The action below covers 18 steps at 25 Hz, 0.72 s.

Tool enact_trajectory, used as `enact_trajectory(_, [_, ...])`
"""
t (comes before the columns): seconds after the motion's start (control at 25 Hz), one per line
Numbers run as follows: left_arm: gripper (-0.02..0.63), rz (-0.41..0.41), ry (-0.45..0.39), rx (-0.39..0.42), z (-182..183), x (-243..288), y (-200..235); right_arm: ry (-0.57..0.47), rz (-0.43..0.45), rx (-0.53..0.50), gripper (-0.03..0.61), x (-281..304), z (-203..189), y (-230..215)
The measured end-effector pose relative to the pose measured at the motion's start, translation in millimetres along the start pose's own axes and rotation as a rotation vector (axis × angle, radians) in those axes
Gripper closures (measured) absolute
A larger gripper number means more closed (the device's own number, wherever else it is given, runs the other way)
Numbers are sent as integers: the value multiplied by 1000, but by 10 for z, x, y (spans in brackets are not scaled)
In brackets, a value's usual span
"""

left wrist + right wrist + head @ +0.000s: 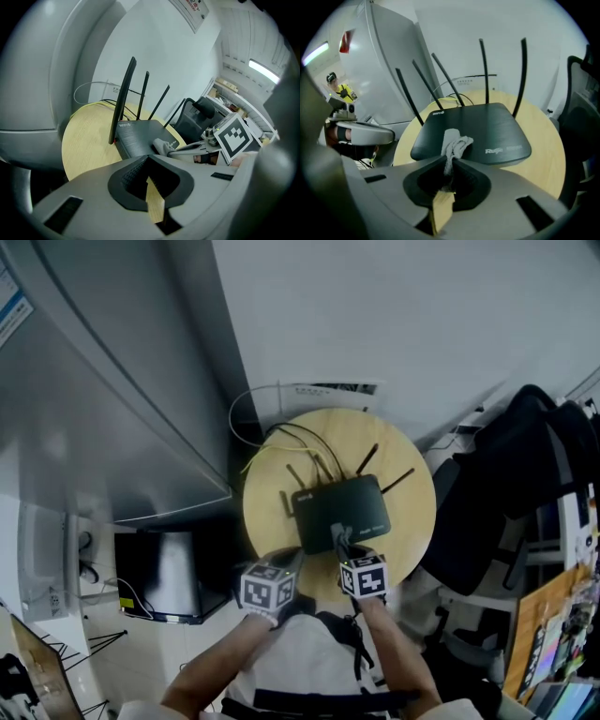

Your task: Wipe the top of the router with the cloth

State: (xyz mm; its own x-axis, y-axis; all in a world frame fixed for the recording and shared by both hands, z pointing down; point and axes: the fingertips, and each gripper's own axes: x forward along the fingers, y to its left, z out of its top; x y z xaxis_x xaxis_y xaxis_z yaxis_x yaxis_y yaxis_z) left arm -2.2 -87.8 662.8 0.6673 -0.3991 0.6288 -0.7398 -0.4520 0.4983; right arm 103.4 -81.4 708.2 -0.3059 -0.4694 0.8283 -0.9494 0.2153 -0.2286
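Right gripper is clamped on a grey cloth laid on the router at centre frame; left gripper is held closed, empty.

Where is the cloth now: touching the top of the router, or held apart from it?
Touching. In the right gripper view the cloth, pinched in the right claw, lies bunched on the dark top of the router with no gap.

Round wooden table, white wall
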Motion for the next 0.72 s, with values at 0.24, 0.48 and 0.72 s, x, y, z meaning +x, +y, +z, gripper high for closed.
enact_trajectory(0.24, [617, 26, -5, -24, -61, -43, 86, 25, 82, -79, 545, 118, 23, 462])
enact_trajectory(0.48, [617, 47, -20, -49, -77, -129, 180, 55, 135, -134, 545, 218, -8, 755])
enact_trajectory(0.72, [617, 55, -23, -57, -85, -192, 196, 45, 180, -149, 543, 208, 72, 865])
